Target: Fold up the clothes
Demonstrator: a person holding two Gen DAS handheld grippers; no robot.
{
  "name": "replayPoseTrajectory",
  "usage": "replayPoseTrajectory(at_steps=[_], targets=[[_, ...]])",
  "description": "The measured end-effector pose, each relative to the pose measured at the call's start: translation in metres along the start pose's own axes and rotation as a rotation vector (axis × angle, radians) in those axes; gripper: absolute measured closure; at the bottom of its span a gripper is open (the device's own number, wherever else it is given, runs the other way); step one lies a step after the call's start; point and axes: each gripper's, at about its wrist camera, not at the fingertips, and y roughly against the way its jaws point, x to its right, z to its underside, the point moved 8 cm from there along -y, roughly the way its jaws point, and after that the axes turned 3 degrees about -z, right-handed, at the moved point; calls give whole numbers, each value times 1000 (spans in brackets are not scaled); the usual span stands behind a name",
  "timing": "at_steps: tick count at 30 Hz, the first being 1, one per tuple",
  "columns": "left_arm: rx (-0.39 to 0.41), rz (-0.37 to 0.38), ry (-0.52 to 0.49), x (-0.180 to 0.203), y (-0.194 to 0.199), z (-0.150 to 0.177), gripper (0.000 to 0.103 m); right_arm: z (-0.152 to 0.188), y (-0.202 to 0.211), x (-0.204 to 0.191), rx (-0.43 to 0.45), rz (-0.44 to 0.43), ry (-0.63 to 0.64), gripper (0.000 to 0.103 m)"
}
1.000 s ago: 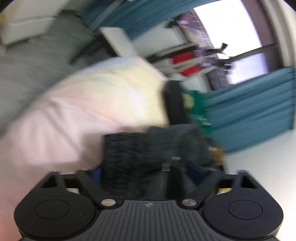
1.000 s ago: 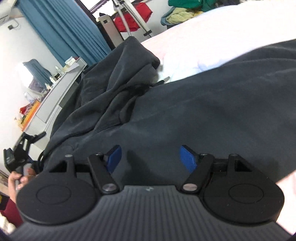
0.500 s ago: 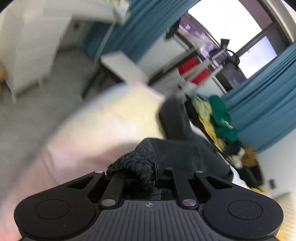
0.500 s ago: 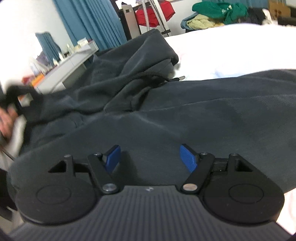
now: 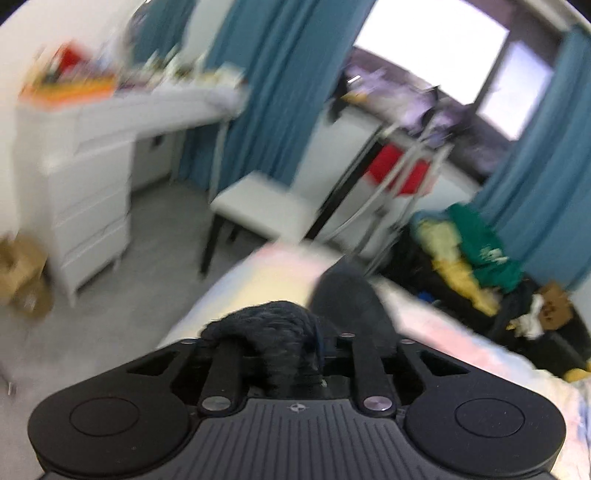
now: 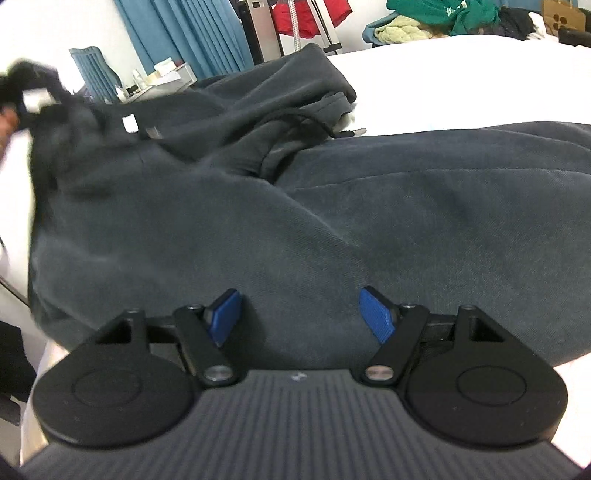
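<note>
Left tongs [image 5: 291, 350] pinch a bunched ribbed cuff [image 5: 266, 325] of the dark hoodie [image 6: 295, 206]; right tongs [image 6: 299, 317] spread wide above its near fabric on the bed [image 6: 461, 85]

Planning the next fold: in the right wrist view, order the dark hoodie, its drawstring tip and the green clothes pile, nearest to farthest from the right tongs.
1. Dark hoodie, directly ahead.
2. Drawstring tip, beyond, slightly right.
3. Green clothes pile, top right, past the bed.
</note>
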Motion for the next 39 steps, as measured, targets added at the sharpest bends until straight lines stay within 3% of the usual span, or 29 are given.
replayPoseTrajectory(at_steps=[1,3,4,8,11,14,21,25,28,32,34,35,37,39], targets=[[-29,-9,31,-12,-12,11,74,0,0,0,1,-1,3,27],[-75,-17,84,-34,-28,30,50,0,-2,1,2,-5,14,26],[-82,-12,102,-45,-28,38,45,0,-2,1,2,-6,17,26],[-38,25,152,-78,10,59,19,-5,0,3,-3,-17,2,26],[-1,76,215,-99,52,84,13,-5,6,3,-2,-32,-21,28],[-62,100,314,-115,66,130,2,-8,15,7,9,-34,-52,28],[-204,155,543,-150,98,235,2,-31,77,51,150,9,-192,28],[-286,187,673,-169,118,294,7,-40,142,110,264,46,-409,27],[-282,226,703,-165,114,298,5,-27,197,166,371,28,-569,28],[-263,283,729,-155,104,294,5,11,225,266,367,217,-698,26],[-253,312,741,-151,100,292,9,23,224,314,384,244,-783,27],[-233,312,713,-146,98,289,11,29,224,339,393,257,-825,27],[-176,293,616,-137,95,281,15,33,225,379,419,289,-871,37],[-155,265,566,-134,91,277,30,28,228,405,453,363,-868,38]])
